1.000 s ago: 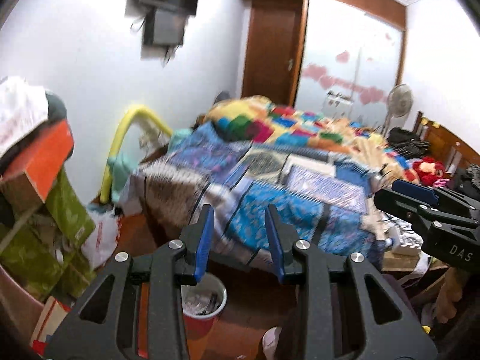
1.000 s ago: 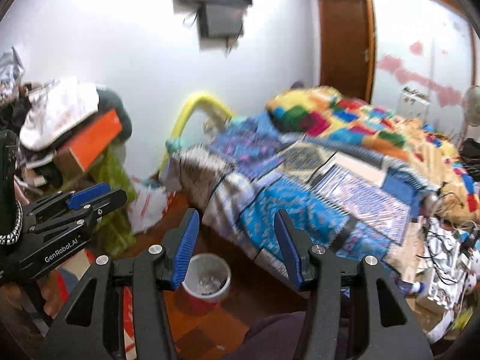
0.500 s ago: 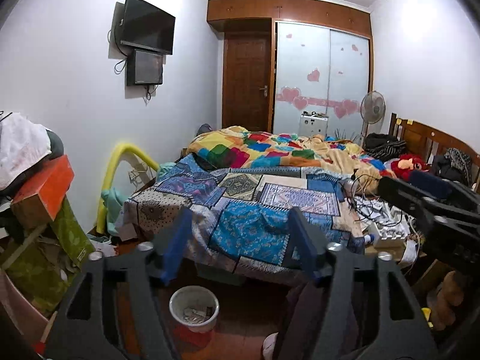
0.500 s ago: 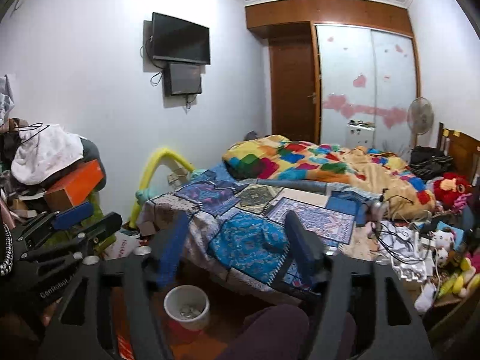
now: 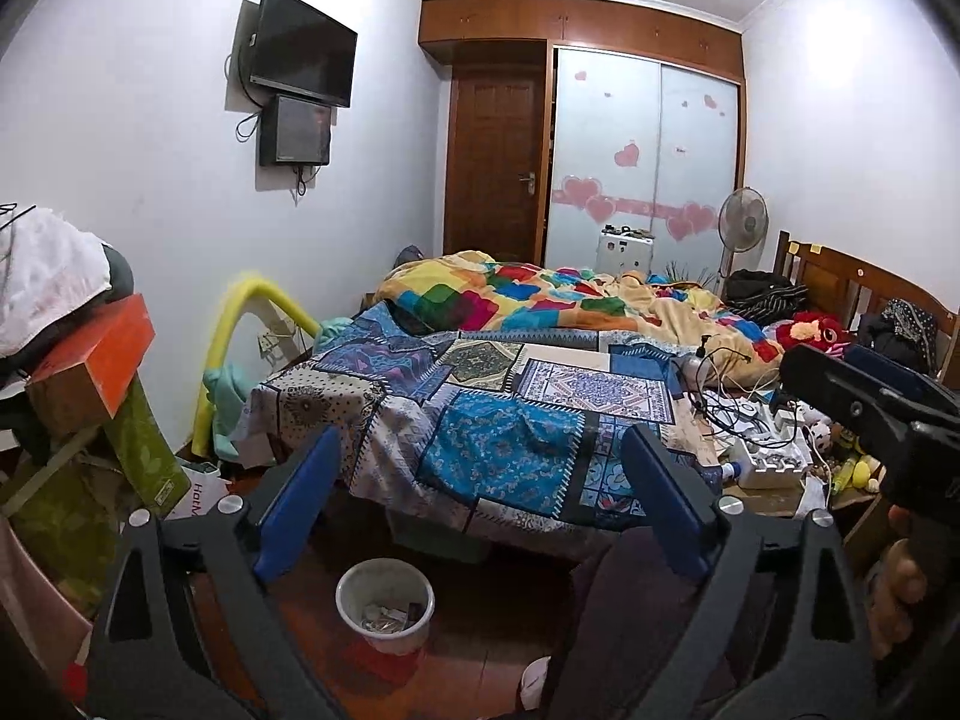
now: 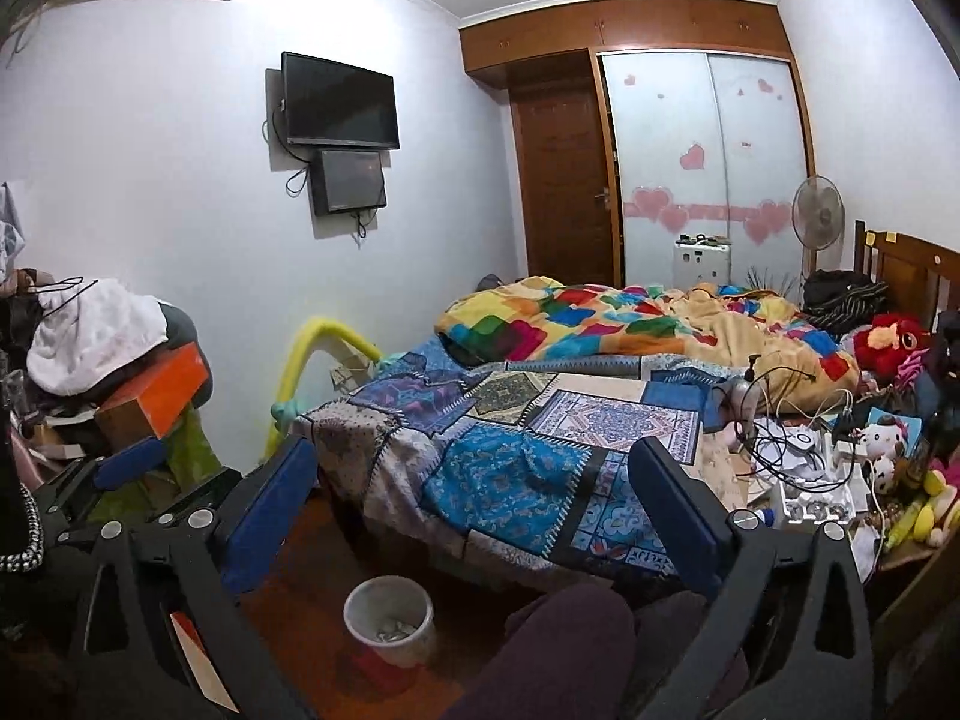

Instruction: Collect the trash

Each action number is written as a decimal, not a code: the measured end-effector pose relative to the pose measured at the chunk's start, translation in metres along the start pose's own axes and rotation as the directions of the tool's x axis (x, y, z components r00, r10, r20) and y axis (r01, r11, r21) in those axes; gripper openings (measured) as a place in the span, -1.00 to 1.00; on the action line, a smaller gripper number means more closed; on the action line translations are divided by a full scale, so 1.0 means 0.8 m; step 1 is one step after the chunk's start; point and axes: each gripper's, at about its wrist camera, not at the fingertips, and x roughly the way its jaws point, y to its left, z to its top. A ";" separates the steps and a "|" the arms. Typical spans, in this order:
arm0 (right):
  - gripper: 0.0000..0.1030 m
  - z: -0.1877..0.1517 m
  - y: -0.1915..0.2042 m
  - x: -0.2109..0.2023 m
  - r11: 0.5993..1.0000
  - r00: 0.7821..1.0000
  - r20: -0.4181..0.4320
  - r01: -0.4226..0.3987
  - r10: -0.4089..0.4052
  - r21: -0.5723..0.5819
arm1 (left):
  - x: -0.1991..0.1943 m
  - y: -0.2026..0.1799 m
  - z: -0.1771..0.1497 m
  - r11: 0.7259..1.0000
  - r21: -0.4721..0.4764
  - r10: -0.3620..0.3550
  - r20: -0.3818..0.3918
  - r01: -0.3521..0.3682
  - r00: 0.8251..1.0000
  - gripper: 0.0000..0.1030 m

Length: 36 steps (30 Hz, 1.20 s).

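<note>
At 6 o'clock on the floor, white trash bin [image 5: 385, 603] already holds some scraps. Left gripper [image 5: 480, 498] and right gripper [image 6: 474, 501] both empty, jaws opening wide. Clutter at 3 o'clock by the bed [image 5: 510, 420] looks uncollected; task likely mid-run.

The bin [image 5: 384, 594] looks like smooth white plastic, with crumpled paper scraps inside. The floor [image 5: 480, 630] is glossy reddish wood. The quilt [image 5: 498, 420] is matt patchwork cloth. The door [image 5: 495, 162] and headboard [image 5: 840, 282] are varnished wood. The wardrobe panels [image 5: 642, 150] look frosted and smooth. The TV [image 5: 300, 48] screen is glossy black.
</note>
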 end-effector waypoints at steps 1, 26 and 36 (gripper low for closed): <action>1.00 -0.003 0.001 -0.003 1.000 1.000 0.000 0.000 0.000 -0.003 | 0.000 0.000 0.000 1.000 0.000 0.000 0.000 0.000 1.000 0.84; 1.00 -0.008 -0.003 -0.012 0.999 1.000 -0.005 0.017 -0.017 -0.033 | -0.008 -0.015 -0.007 1.000 -0.016 0.000 0.006 0.000 1.000 0.94; 1.00 -0.008 -0.004 -0.012 0.999 1.000 -0.008 0.015 -0.015 -0.033 | -0.007 -0.013 -0.005 0.999 -0.031 0.014 0.005 -0.014 1.000 0.99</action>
